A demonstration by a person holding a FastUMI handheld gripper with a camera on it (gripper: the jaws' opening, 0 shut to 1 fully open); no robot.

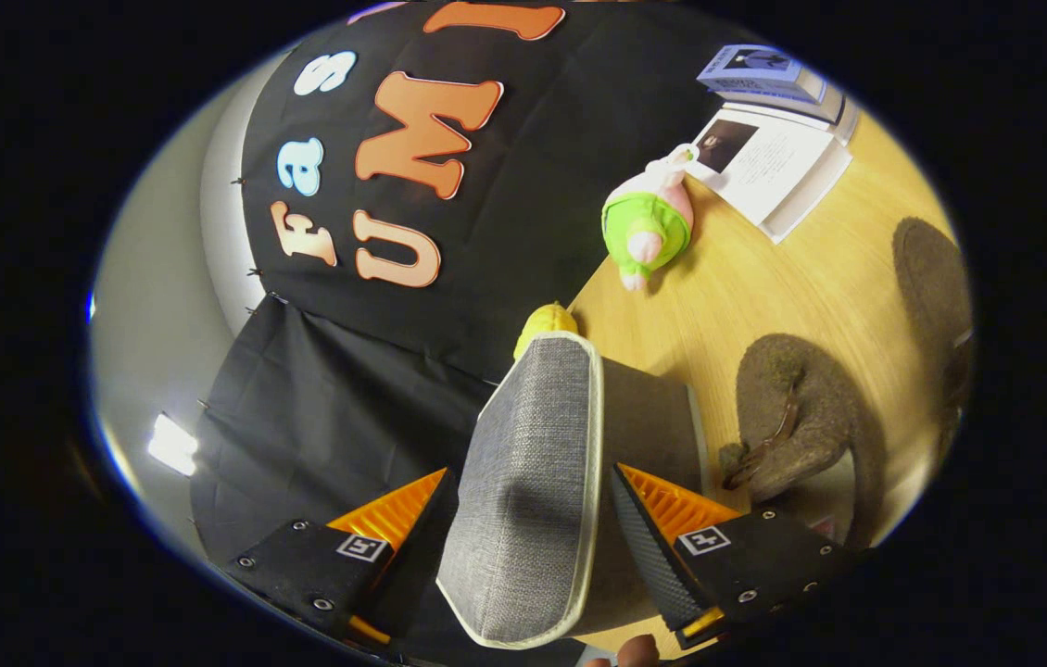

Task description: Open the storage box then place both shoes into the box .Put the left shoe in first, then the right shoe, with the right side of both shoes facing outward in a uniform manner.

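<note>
Gripper view is riding on the gripper (528, 519), looking forward along its fingers, apparently rolled sideways. It is sitting very close to the grey fabric lid (523, 491), with the wooden table (801, 287) lying beyond.

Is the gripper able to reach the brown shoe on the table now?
Probably not yet. The gripper has the grey lid of the box between its fingers, apparently gripping it. The brown shoe lies on the table beyond the right finger, with nothing on it.
</note>
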